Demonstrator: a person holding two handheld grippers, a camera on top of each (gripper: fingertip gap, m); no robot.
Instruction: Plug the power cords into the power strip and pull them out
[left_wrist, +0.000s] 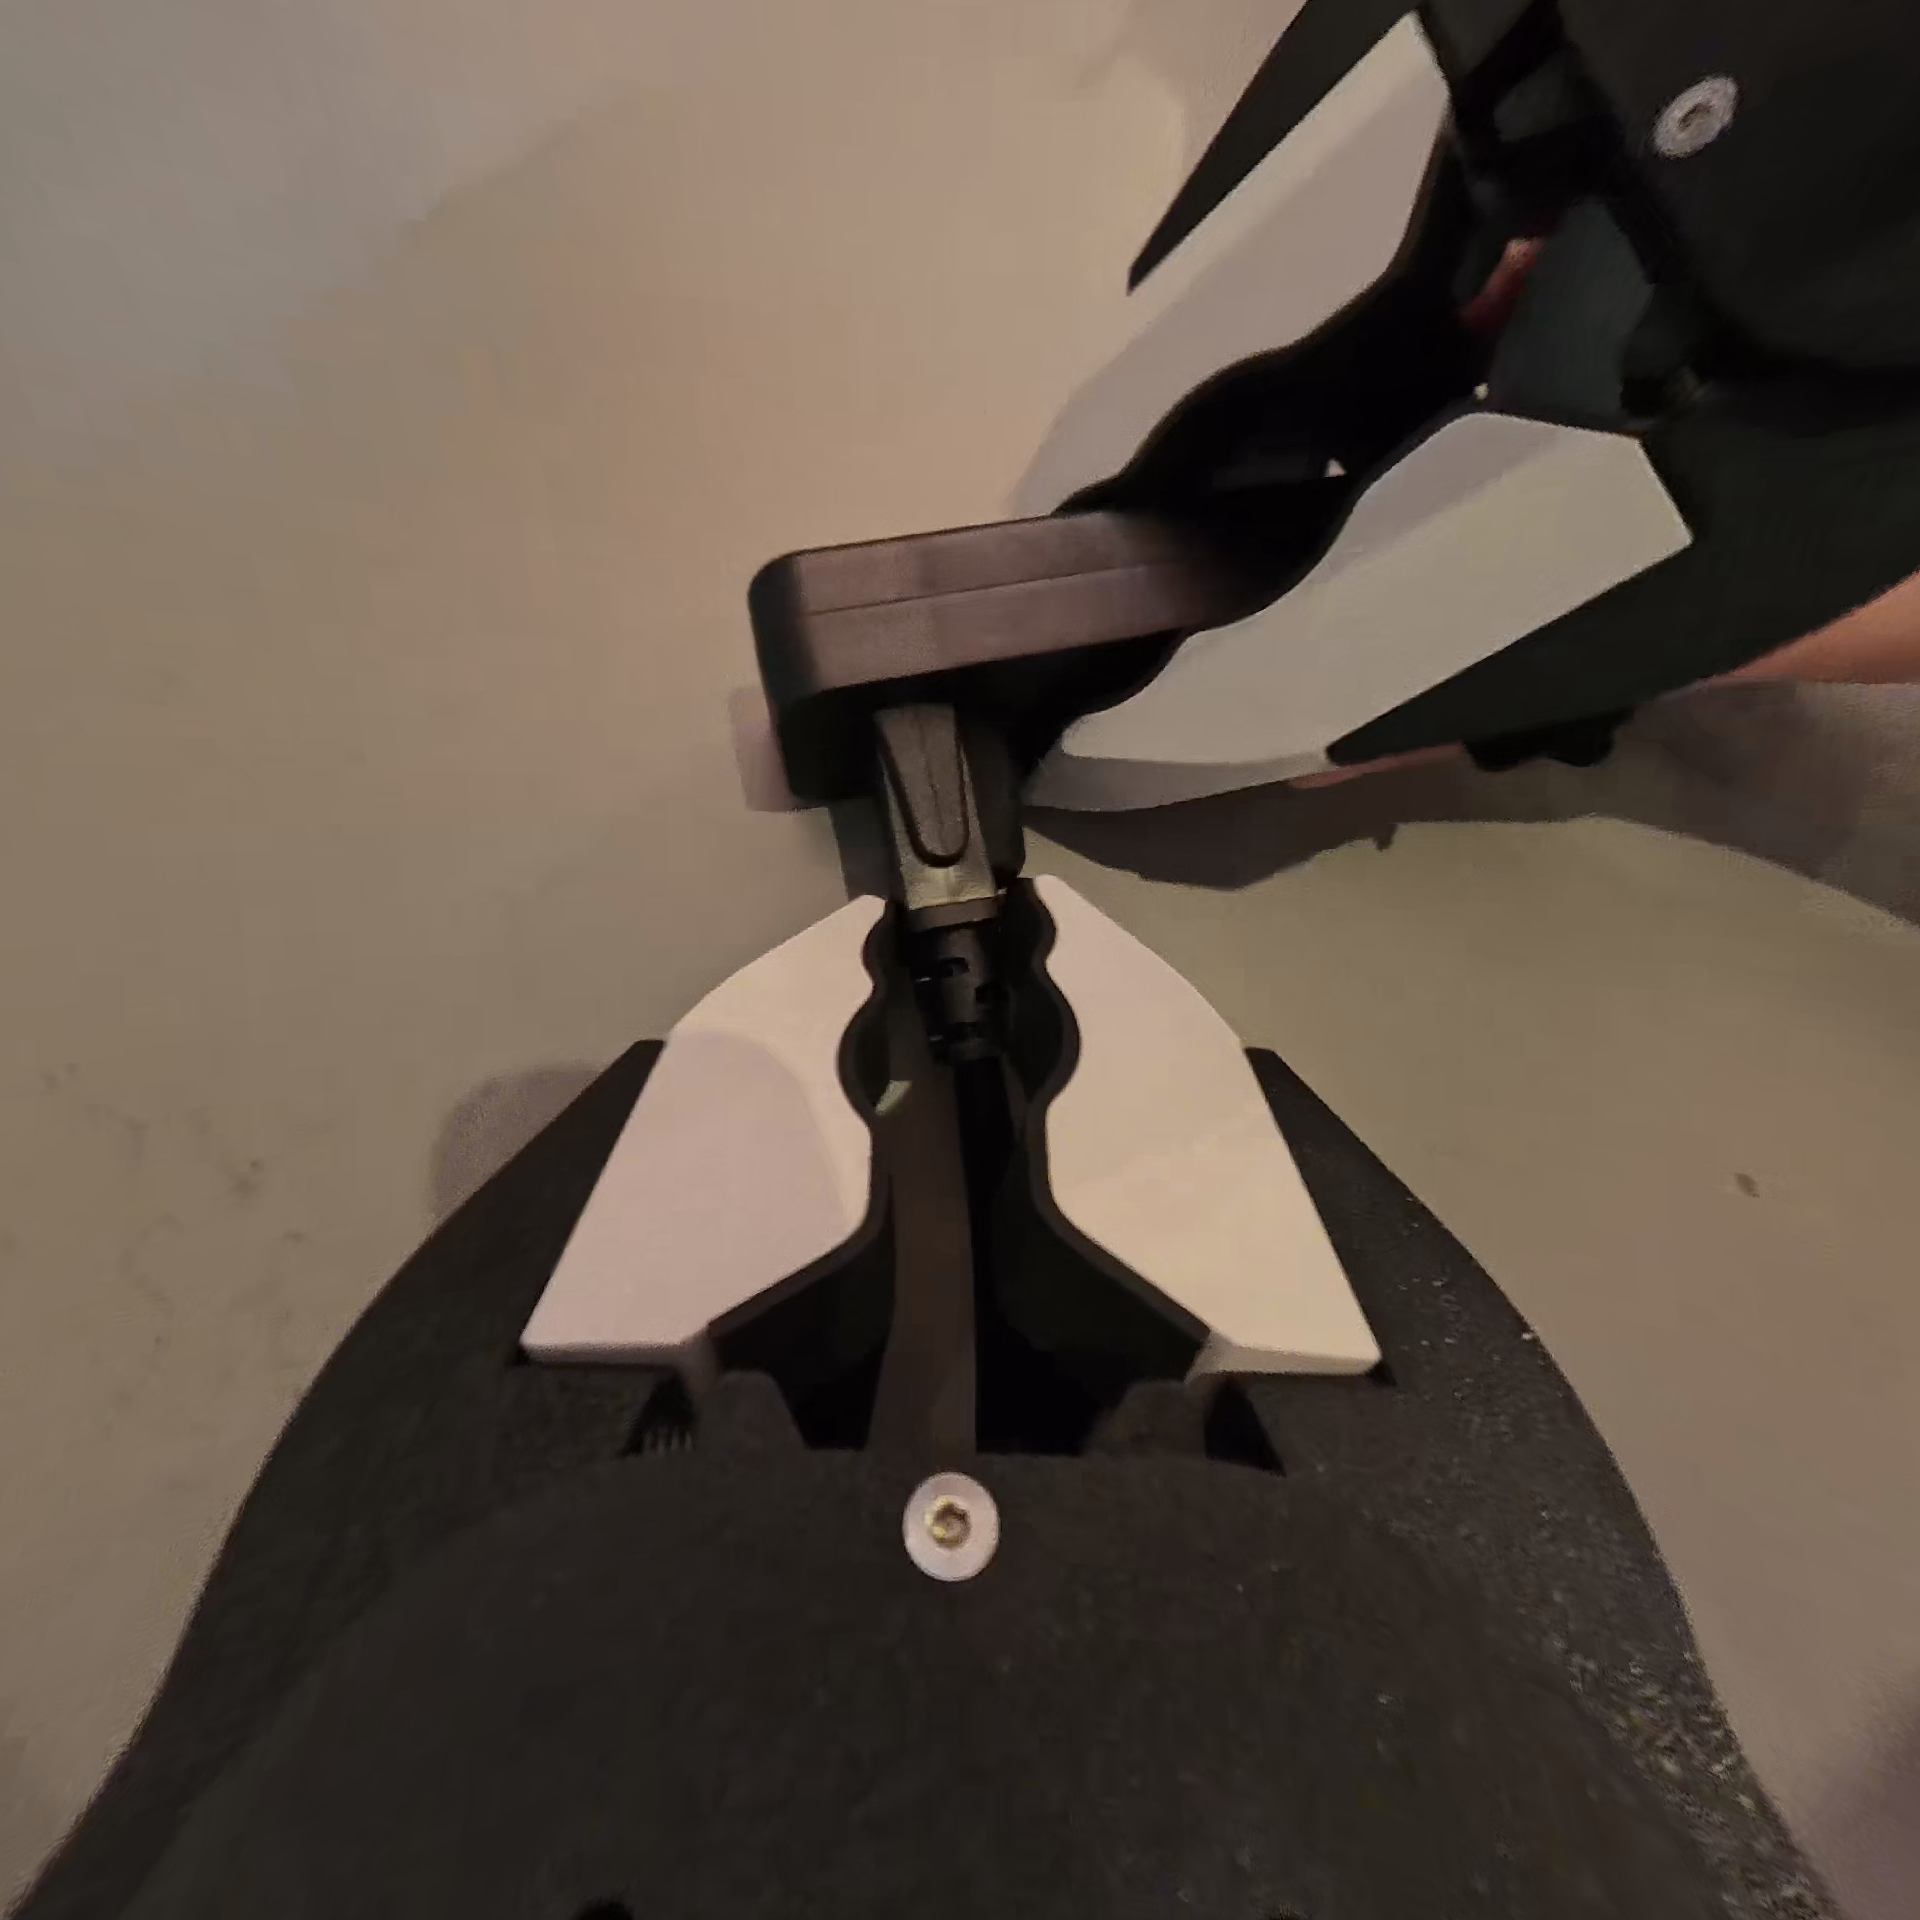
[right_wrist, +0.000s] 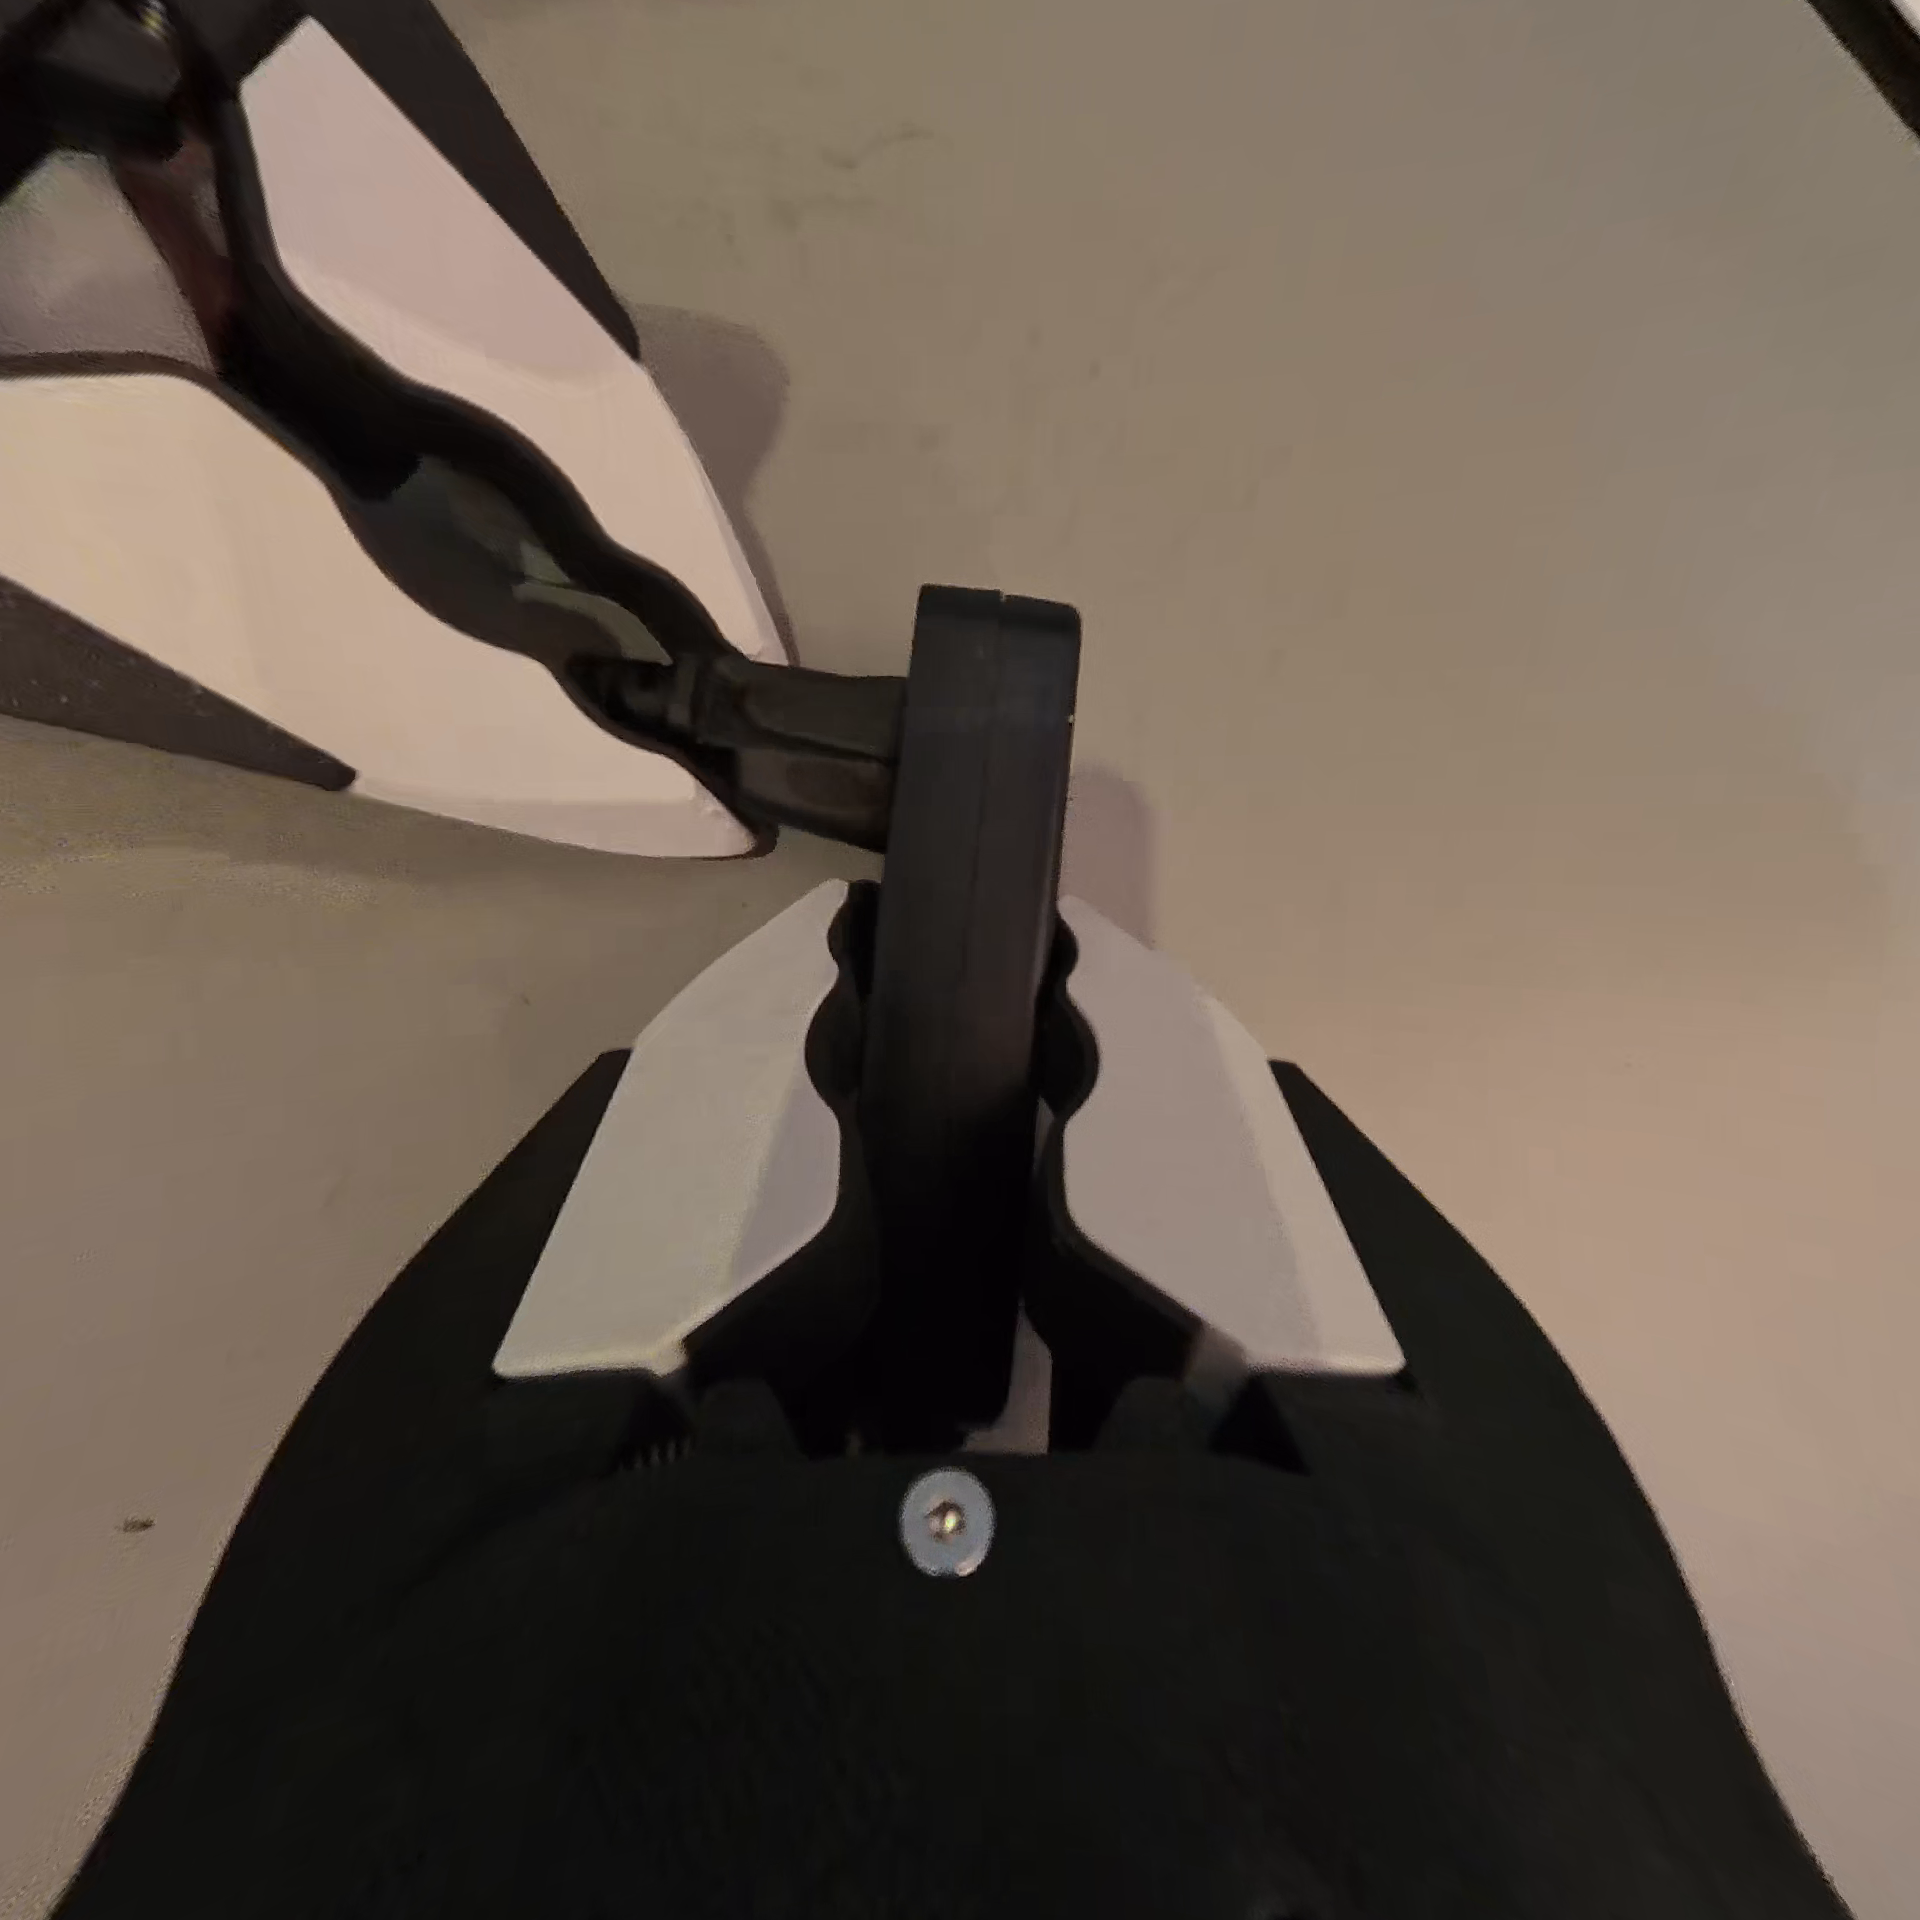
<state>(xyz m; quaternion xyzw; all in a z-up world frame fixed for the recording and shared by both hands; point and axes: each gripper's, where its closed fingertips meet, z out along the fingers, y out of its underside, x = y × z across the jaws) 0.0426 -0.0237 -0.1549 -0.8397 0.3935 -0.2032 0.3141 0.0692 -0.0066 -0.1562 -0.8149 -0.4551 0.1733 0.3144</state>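
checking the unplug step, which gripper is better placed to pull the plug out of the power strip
Left. The left gripper is shut on the plug at its cord end, in line with it, so it can draw straight back. The right gripper is shut on the power strip, bracing it.

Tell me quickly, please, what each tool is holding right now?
Left tool: closed on the black plug, at its cord end.
Right tool: closed on the black power strip.

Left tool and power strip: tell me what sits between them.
Only the black plug. The left tool is shut on its cord end, and the plug meets the power strip, which the right tool grips. Both views show this.
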